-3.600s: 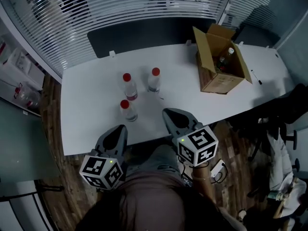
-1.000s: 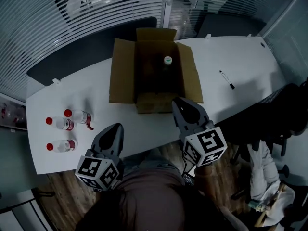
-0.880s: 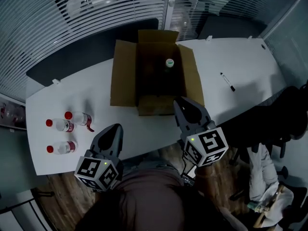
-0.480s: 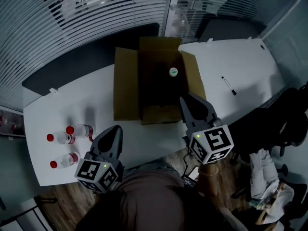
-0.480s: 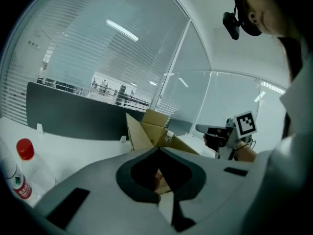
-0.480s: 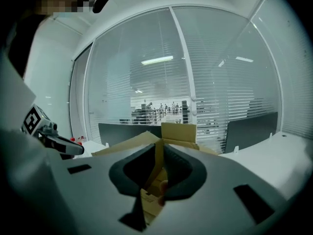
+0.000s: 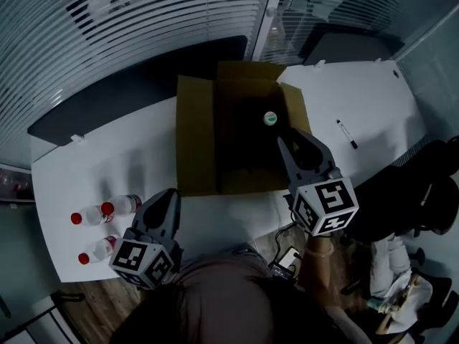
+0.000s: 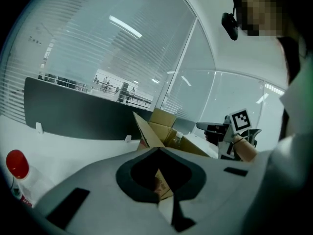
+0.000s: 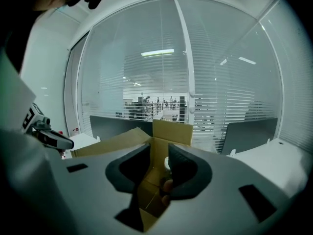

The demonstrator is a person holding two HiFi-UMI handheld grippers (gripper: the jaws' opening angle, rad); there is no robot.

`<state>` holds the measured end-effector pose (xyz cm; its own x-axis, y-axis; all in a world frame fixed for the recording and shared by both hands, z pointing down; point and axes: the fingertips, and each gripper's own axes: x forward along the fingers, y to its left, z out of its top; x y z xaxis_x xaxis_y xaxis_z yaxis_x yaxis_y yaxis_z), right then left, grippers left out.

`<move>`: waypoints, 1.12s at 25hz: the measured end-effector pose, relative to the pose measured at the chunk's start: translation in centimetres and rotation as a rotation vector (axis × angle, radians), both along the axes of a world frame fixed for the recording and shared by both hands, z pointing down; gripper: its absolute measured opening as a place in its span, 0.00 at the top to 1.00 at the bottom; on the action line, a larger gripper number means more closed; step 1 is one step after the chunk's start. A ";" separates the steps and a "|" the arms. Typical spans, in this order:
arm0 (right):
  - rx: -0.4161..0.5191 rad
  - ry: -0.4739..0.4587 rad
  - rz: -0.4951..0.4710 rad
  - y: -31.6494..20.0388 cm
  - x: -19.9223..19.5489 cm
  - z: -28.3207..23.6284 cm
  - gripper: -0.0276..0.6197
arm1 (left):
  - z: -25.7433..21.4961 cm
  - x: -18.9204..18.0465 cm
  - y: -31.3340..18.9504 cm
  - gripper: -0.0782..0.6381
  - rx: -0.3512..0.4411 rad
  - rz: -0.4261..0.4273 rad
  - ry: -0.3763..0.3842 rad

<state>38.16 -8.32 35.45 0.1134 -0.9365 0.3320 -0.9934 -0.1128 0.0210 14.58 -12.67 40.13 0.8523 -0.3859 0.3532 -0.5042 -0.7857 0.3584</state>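
Observation:
An open cardboard box stands on the white table, with a white-capped bottle upright inside it. My right gripper reaches over the box's near right corner, close to that bottle. It is open, with a narrow gap between the jaws and nothing in them. In the right gripper view the gripper points into the box. My left gripper hangs over the table's near edge, left of the box, shut and empty. The left gripper view shows the gripper facing the box side-on.
Three red-capped bottles stand at the table's left end, one of which shows in the left gripper view. A black pen lies at the right end. A dark partition and blinds back the table. A chair stands at the right.
My right gripper has moved forward over the box's corner and its jaws have parted. The left gripper stays shut. The box now sits nearer in the head view.

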 end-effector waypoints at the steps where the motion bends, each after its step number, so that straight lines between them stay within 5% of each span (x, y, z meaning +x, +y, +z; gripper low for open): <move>1: -0.011 0.004 -0.001 -0.5 0.2 0.2 0.81 | 0.1 0.0 -0.2 0.88 -0.014 -0.004 -0.004; 28: -0.341 0.049 -0.032 -6.4 3.4 8.3 0.67 | 3.3 -0.9 -4.9 0.88 -0.110 -0.106 -0.046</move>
